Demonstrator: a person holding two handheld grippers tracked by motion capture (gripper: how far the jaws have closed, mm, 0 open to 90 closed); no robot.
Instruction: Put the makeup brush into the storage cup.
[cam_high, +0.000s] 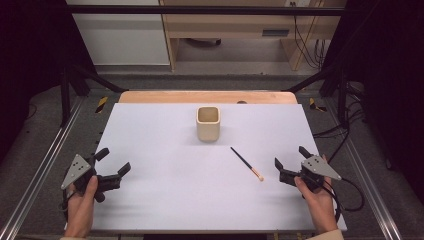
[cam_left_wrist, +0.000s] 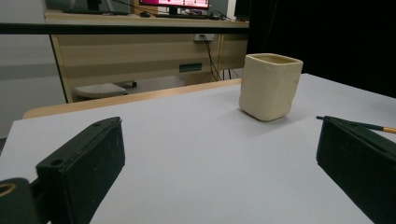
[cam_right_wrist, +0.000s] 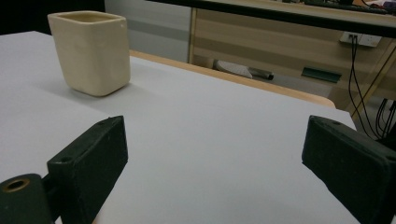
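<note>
A cream square cup stands upright near the far middle of the white table. A thin black stick with a pale tip lies on the table to the cup's front right. My left gripper rests at the table's left edge, open, nothing between its jaws; its own view shows the cup ahead to the right and the stick at the right jaw. My right gripper sits at the right edge, open and empty, just right of the stick's pale tip; the cup shows at upper left in its view.
A wooden strip borders the table's far edge. Black frame bars and metal rails flank the table. Cables lie on the floor at the right. A wooden desk stands beyond.
</note>
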